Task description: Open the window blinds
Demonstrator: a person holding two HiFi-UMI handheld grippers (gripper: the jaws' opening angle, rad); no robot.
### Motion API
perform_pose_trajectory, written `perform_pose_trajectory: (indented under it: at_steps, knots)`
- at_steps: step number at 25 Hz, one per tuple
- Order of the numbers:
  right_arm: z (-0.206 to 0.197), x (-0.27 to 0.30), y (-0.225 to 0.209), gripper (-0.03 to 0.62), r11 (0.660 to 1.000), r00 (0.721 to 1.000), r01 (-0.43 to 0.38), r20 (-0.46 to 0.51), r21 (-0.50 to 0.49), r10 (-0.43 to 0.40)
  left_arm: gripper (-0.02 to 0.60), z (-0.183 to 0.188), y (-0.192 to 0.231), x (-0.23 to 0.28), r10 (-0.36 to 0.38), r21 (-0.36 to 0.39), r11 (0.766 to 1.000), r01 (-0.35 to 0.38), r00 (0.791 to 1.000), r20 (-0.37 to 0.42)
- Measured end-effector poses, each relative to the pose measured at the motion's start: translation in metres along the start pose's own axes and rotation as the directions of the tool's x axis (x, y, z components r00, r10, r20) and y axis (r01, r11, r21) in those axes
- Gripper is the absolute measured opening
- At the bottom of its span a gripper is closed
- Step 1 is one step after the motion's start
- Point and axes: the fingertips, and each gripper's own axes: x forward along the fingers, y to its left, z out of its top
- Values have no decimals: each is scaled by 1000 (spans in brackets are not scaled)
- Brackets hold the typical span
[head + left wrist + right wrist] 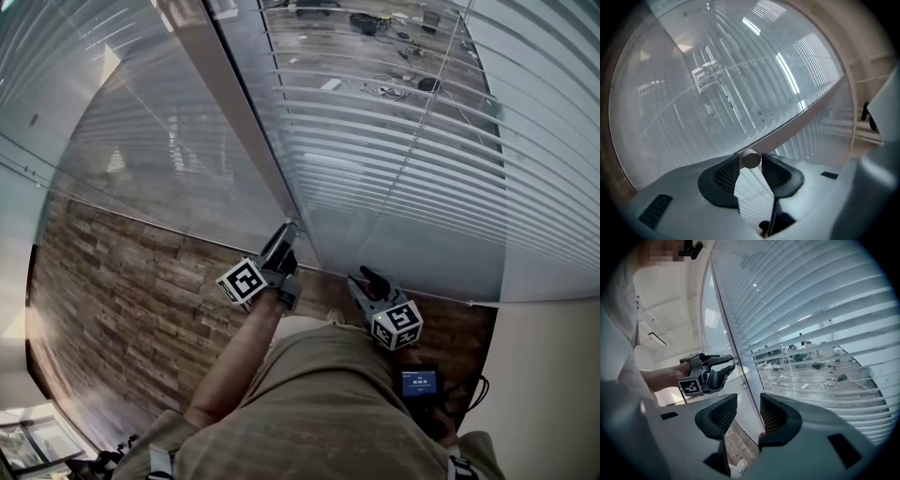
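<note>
Meeting glass wall [169, 141], wood-plank floor [122, 281], white blinds [394, 159] (slats [825, 310] partly open)

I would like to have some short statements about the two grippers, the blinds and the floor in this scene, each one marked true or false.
1. The left gripper has the end of the blind wand between its jaws. True.
2. The right gripper is closed on a slat. False: its jaws stand apart with nothing between them.
3. The floor on the person's side is carpet. False: it is wood planks.
4. The slats let one see through to a room behind, with small things lying on its floor. True.
</note>
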Motion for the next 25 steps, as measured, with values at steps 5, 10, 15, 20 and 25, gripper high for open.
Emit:
perform_pose_trajectory:
  at_steps: [5,10,15,20,25]
  knots:
    - [0,-1,0,160,1000,1000,4,0,3,-4,140,1,-3,3,-2,-30,1000,2,1000,-3]
    - [2,-1,-1,160,1000,1000,6,6,5,-6,137,3,-3,6,19,22,1000,-18,1000,-26]
    - [2,-3,-3,160,1000,1000,9,7,11,-9,135,3,-5,7,70,172,983,-60,996,-56]
    - [0,-4,-4,160,1000,1000,6,11,11,-6,135,-1,-2,5,149,350,929,-117,986,-68]
    - [1,-5,-5,160,1000,1000,5,9,12,-5,135,-1,-5,5,185,463,877,-131,980,-72]
